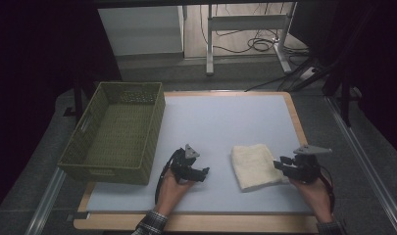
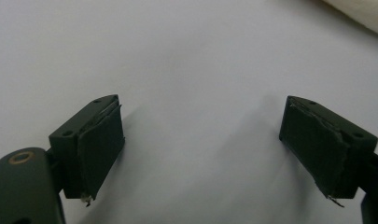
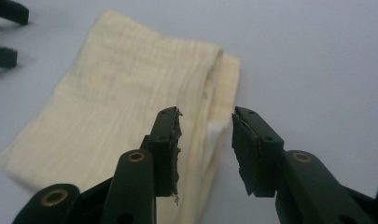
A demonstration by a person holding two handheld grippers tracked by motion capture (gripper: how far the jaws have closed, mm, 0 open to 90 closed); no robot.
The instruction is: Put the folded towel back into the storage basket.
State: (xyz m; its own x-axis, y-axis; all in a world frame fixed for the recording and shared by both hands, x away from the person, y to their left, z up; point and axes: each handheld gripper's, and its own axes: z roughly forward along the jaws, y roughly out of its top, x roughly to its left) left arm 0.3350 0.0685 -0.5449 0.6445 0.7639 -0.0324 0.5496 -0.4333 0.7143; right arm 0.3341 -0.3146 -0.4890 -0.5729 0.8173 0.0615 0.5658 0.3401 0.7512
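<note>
From above the person's side, the high view looks forward and down across the whole bench (image 1: 225, 122), basket (image 1: 115, 132) at left, floor cables beyond; the left gripper view rides its hand-held gripper (image 2: 200, 140) low and close over the bare surface, catching a corner of the folded towel (image 2: 359, 16) at top right; the right gripper view sits just as near over the same towel (image 3: 116, 102), with the other gripper's jaws far off at upper left.

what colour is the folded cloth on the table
Pale cream-yellow, with a faint woven texture; the folded cloth shows best in the right gripper view.
</note>
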